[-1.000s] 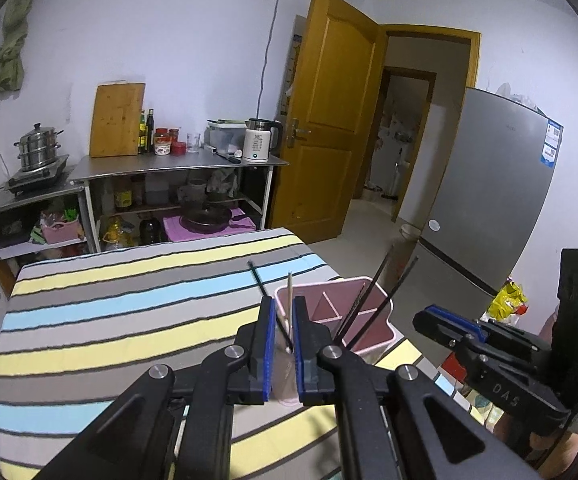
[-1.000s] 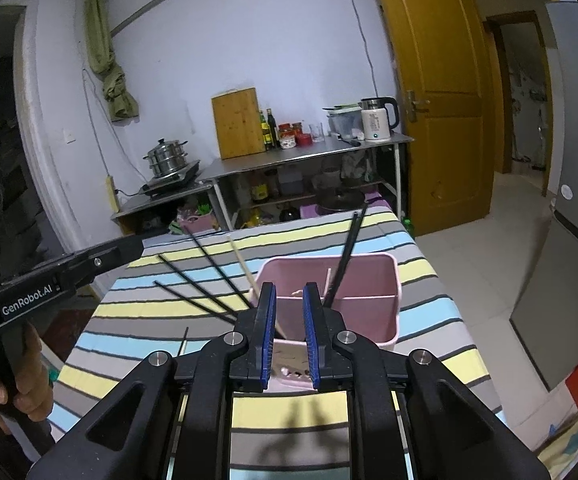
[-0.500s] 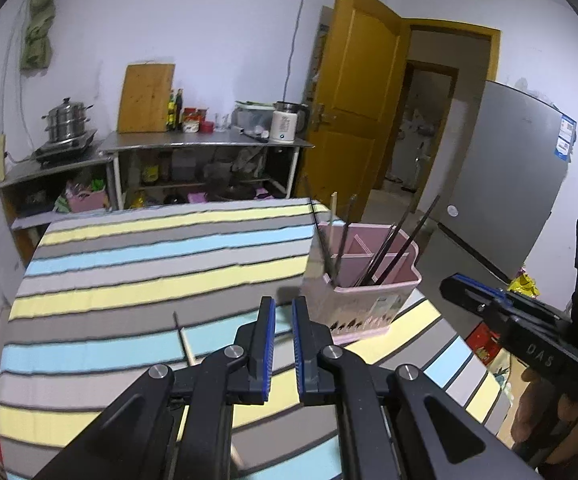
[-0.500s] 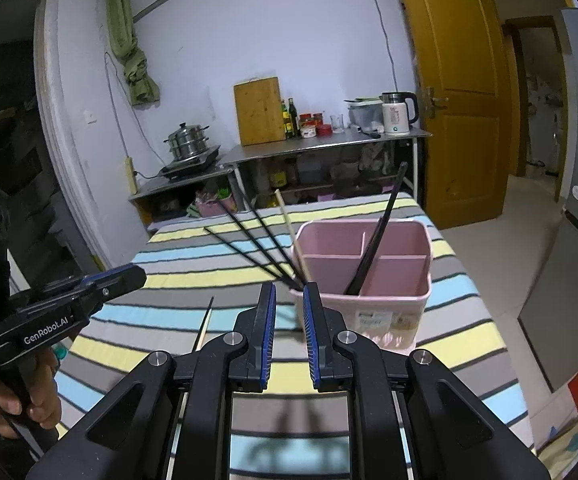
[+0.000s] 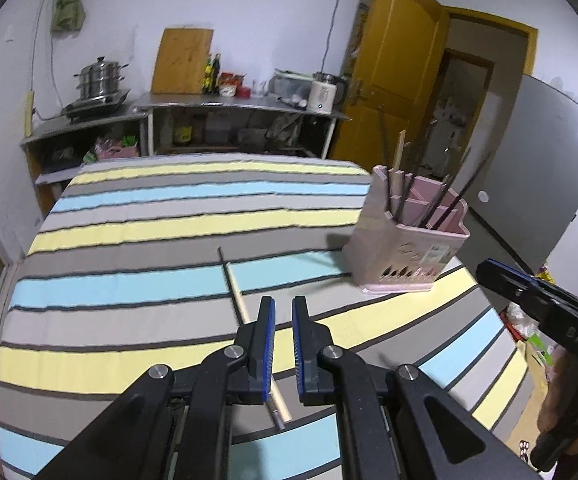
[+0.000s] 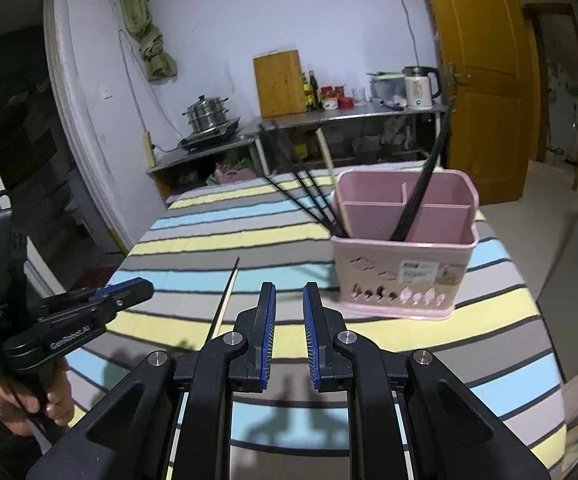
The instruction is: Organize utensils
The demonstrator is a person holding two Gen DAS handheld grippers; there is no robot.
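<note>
A pink utensil holder stands on the striped table, right of centre. In it lean black chopsticks, a pale wooden chopstick and a thicker black handle. One loose chopstick, pale with a dark tip, lies on the cloth left of the holder. My left gripper hovers over its near end, shut and empty. My right gripper hangs in front of the holder, narrowly open with nothing between its pads.
The striped tablecloth covers the whole table, whose right edge drops off just past the holder. Metal shelves at the back wall carry a steamer pot and a kettle. A fridge and a yellow door stand to the right.
Both grippers have drawn back from the holder and come lower over the table. The loose chopstick has come into view under the left gripper. Neither gripper's jaws have changed.
</note>
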